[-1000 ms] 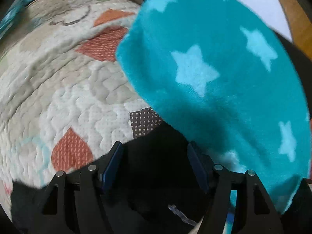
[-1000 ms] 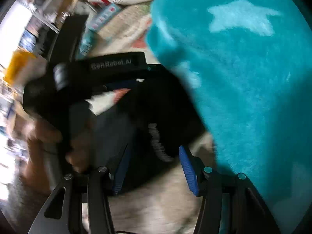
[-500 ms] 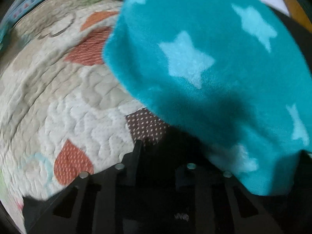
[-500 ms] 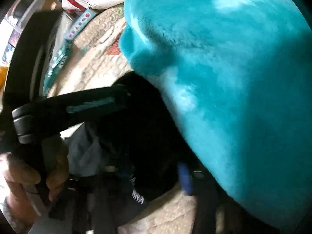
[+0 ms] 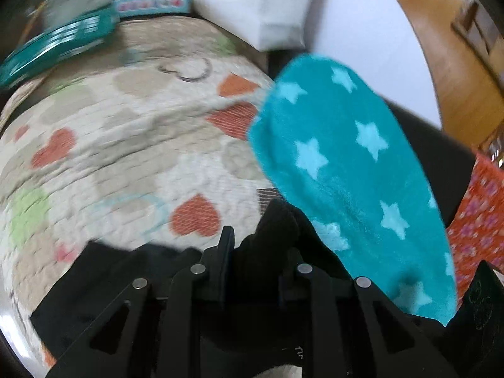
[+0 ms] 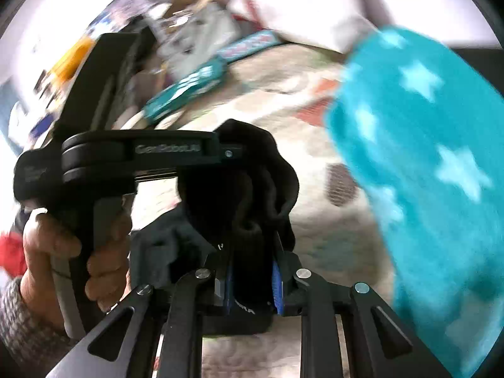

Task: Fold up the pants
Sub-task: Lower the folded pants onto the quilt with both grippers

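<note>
Black pants point(image 6: 252, 195), bunched into thick folds, sit between the fingers of my right claw point(image 6: 252, 277). Jaws drawn nearly together on the fabric, blue pads point(image 6: 276, 280) pressing it from both sides; a fat roll of cloth stands up just ahead of the tips.

My left claw point(image 5: 256, 255) has its jaws close together too, with a hump of the same black pants point(image 5: 274, 230) rising between the tips. More black cloth spreads out to the left below the fingers.

From the right wrist view, the left claw's body crosses in front and to the left, its tip buried in the same bunch; my left hand point(image 6: 53, 252) wraps its handle.

To the right of both claws hangs a teal fleece with pale stars point(image 5: 346, 173), its lower edge touching the black fabric near my left claw.

Beneath and ahead lies a cream quilted mat with orange hearts point(image 5: 126, 157). At its far edge, a teal patterned border strip point(image 5: 78, 31). Beyond that, blurred white bags and clutter; cannot make them out.
</note>
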The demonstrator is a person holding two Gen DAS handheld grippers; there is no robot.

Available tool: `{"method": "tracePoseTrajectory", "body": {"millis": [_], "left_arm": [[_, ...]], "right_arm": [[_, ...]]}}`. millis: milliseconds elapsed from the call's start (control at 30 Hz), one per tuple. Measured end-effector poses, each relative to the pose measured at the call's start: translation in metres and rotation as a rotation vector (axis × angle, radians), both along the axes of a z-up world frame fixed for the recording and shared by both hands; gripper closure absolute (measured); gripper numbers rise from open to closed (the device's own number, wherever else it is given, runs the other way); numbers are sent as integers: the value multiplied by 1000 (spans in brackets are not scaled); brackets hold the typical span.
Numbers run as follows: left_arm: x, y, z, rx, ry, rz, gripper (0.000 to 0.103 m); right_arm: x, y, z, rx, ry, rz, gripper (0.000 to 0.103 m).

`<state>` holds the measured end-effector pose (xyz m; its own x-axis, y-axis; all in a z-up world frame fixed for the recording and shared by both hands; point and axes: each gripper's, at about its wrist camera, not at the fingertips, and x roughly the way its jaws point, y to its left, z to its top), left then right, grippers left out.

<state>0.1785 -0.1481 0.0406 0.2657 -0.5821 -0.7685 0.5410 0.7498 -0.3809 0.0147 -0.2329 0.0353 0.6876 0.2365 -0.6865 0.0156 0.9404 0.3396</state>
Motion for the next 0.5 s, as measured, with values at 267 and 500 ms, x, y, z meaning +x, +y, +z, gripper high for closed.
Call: {"method": "tracePoseTrajectory", "body": {"millis": [267,500], "left_arm": [[-24,140,-11,-93,44,244,86],[-32,218,-45,-187,109,388,88]], "right_arm": [[18,115,-8,-151,12,305,82],[32,190,-44,-297,44,451,82]]}}
